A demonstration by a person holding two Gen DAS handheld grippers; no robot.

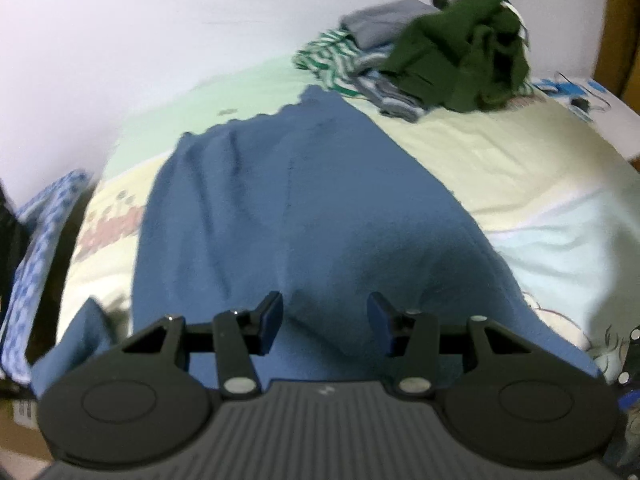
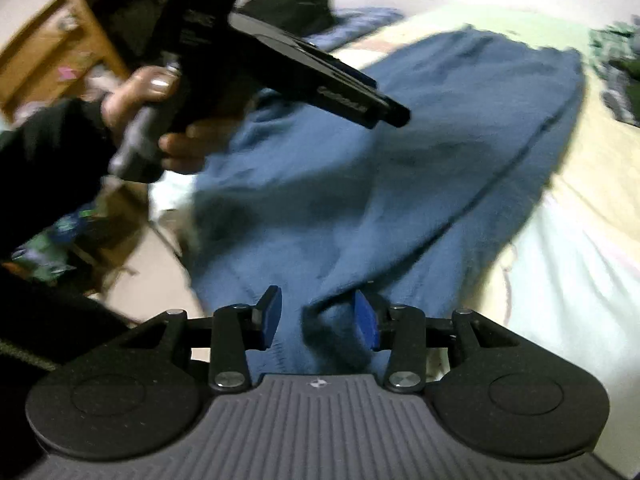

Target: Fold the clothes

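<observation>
Black grippers with blue-padded jaws, ribbed grey housing, silver screws; black sleeve [image 2: 44, 152].

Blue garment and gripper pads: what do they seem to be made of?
Blue garment: looks like a soft matte knit, perhaps cotton jersey or fleece; it drapes in rounded folds without shine, and a seam runs down it. Blur hides the weave.
Pads of the left gripper: blue, apparently rubber or foam facing on black plastic fingers; flat and dull, exact material unclear.
</observation>
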